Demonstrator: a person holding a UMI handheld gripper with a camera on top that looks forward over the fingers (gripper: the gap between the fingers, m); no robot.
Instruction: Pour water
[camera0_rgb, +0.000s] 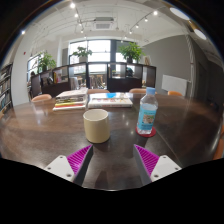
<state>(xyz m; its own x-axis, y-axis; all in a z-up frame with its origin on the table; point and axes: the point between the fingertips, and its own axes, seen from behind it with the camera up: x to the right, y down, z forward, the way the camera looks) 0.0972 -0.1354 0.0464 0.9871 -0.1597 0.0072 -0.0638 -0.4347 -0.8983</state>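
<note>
A cream mug (96, 124) stands on the dark wooden table (40, 135), just ahead of my left finger. A clear plastic water bottle (147, 112) with a blue label and a white cap stands upright to the right of the mug, beyond my right finger. My gripper (113, 160) is open and empty, low over the table. Its magenta pads (80, 158) are spread wide, with bare table between them. Both objects are beyond the fingertips and apart from them.
Stacks of books (71, 99) and a flat book (110, 99) lie at the table's far side. Chairs, potted plants (131, 49) and windows are behind the table.
</note>
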